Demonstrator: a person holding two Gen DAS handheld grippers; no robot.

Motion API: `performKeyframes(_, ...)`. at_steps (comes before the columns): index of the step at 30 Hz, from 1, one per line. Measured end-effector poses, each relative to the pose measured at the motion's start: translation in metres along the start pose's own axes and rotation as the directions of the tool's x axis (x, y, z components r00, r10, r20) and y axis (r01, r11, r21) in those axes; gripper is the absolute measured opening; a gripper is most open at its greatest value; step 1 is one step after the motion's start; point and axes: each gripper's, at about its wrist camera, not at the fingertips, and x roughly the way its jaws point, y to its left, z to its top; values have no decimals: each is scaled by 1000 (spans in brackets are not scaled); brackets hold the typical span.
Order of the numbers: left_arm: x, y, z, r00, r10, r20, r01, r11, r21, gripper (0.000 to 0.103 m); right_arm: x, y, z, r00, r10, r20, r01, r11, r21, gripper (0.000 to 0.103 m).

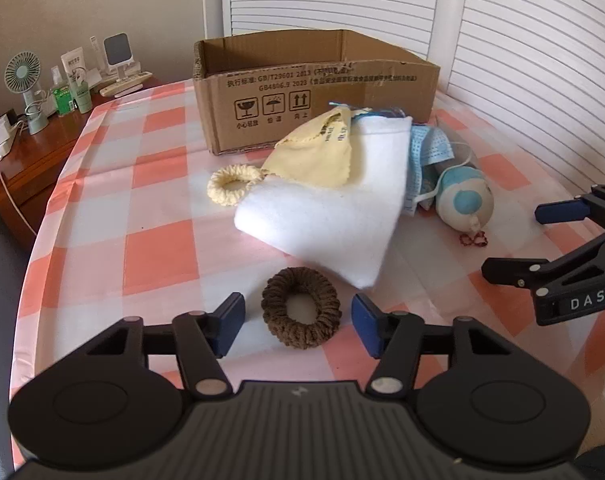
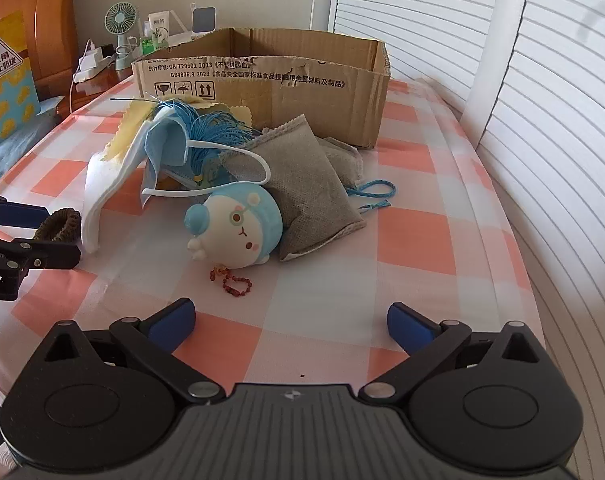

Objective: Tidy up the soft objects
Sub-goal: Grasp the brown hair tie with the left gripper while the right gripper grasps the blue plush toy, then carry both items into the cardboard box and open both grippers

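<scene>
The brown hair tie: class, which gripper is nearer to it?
Left. The left gripper has the brown hair tie between its open jaws, pads not touching it. The right gripper is off to the side, open over bare cloth.

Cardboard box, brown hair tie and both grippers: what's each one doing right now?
cardboard box: open on top, upright.
brown hair tie: flat on the table, between the open pads, not squeezed.
left gripper: open around the hair tie.
right gripper: open, nothing in it.
</scene>
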Motion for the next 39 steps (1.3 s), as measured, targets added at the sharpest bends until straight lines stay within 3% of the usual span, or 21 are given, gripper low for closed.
performKeyframes(4,-1,-6,1,1000,-12,11,12,1000,27,47,0,-1,-2,1000,2,19,-2,1000,5,103)
performKeyframes(6,0,-7,2,1000,-14,16,14,1000,27,36,0,-1,-3,1000,1,23,-1,1000,6,103)
performKeyframes(17,-8,4,-4,1000,11,9,-11,1000,-9,35,-1,5,-1,999,3,45,-3,1000,1,103)
performKeyframes(21,-11,11,-8,1000,23,9,-22,999,-42,35,-6,15,10,993,39,110,-36,999,-27,101)
performKeyframes(24,-12,12,-9,1000,24,9,-24,999,-48,35,-7,28,19,990,35,139,-24,996,-80,89)
performKeyframes(27,-12,12,-9,1000,24,11,-24,999,-47,35,-4,37,25,989,25,148,-6,992,-125,83)
performKeyframes(33,-12,12,-8,1000,19,7,-19,999,-45,35,5,40,29,991,14,130,3,992,-129,67)
performKeyframes(35,-12,12,-8,1000,19,7,-19,999,-44,35,5,39,29,993,10,120,5,992,-129,55)
performKeyframes(39,-12,12,-7,1000,11,1,-11,999,-37,33,-1,37,26,993,29,113,-14,992,-126,54)
